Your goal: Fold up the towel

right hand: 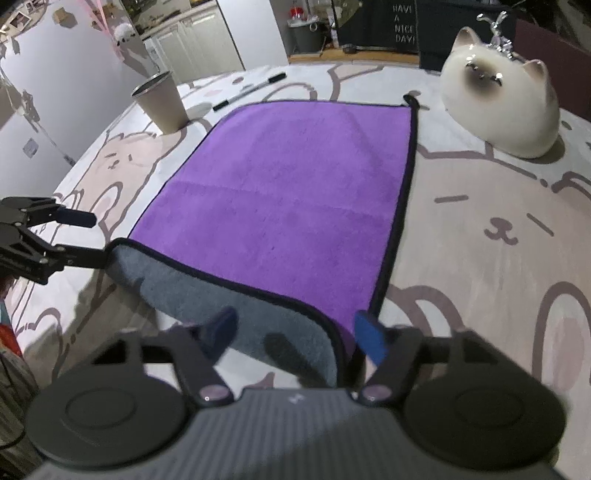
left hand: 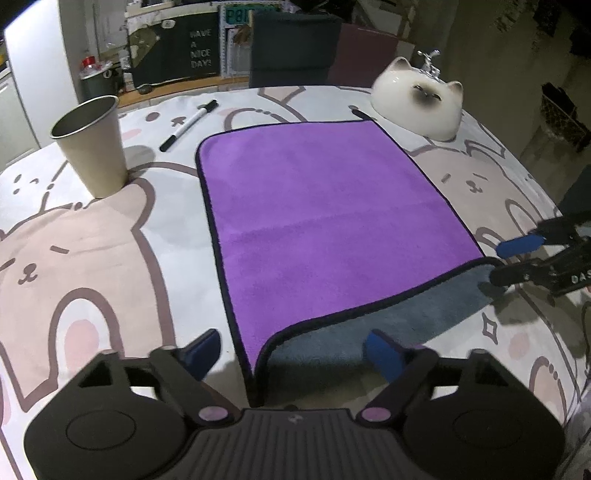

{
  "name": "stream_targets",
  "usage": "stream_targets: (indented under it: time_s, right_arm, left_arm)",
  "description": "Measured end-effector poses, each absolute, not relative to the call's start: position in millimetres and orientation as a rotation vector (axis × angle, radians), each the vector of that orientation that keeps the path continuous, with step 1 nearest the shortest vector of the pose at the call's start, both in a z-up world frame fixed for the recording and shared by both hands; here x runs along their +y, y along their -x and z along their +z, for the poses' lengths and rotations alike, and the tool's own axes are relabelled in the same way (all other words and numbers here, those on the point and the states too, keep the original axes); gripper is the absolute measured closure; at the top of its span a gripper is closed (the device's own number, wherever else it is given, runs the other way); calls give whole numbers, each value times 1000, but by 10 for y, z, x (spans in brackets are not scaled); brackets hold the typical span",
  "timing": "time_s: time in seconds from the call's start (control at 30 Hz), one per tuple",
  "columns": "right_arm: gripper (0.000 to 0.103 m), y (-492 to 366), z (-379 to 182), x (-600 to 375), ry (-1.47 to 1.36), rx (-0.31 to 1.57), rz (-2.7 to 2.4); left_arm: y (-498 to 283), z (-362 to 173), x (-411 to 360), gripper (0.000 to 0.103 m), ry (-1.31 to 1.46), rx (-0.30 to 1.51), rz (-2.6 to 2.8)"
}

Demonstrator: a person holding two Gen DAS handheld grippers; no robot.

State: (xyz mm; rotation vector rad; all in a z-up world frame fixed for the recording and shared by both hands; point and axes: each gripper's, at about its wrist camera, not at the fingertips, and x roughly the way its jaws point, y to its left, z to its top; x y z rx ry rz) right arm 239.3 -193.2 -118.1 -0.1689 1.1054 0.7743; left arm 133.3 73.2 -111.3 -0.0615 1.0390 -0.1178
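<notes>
fingers point(left hand: 207, 347) of both grippers spread wide, holding nothing; purple towel point(left hand: 325, 206) flat, near edge lifted showing grey underside.

Bkgd, past my table: dark banner point(left hand: 177, 48) w/ white "HAVE A NICE DAY!"; from my right cam it's cut to "HAVI A NICE DAY!" point(right hand: 404, 24). Next to it a green plate point(left hand: 240, 15), reads "P8", rest hidden. On my right-hand tool point(left hand: 576, 277), white "DAS", cut at frame edge.

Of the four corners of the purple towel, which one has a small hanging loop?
The far right corner of the towel, nearest the white cat figurine: a small black loop sticks out there; the other corners show only plain trim.
</notes>
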Motion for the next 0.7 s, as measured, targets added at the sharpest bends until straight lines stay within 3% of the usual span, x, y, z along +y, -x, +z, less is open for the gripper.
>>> stream_targets:
  time_s: [0.2,0.3,0.57,0.7]
  right_arm:
    - [37,-2407,-1308,-1867,264,1125,756]
    - [49,-2411,-1353,-1882,278,1144,755]
    - [67,-2385,-1379,-1902,301,1155,758]
    - [72,-2377,-1399,-1930,291,1170,760]
  left_arm:
    - [-1366,-1193,689,47,30,1079,-161]
    - [-1383,-1233,702,56,22,1098,-153]
    - [-1401,-1259,746,74,13,1111,-121]
    - [-1409,-1280,767,75,9,1117,-106]
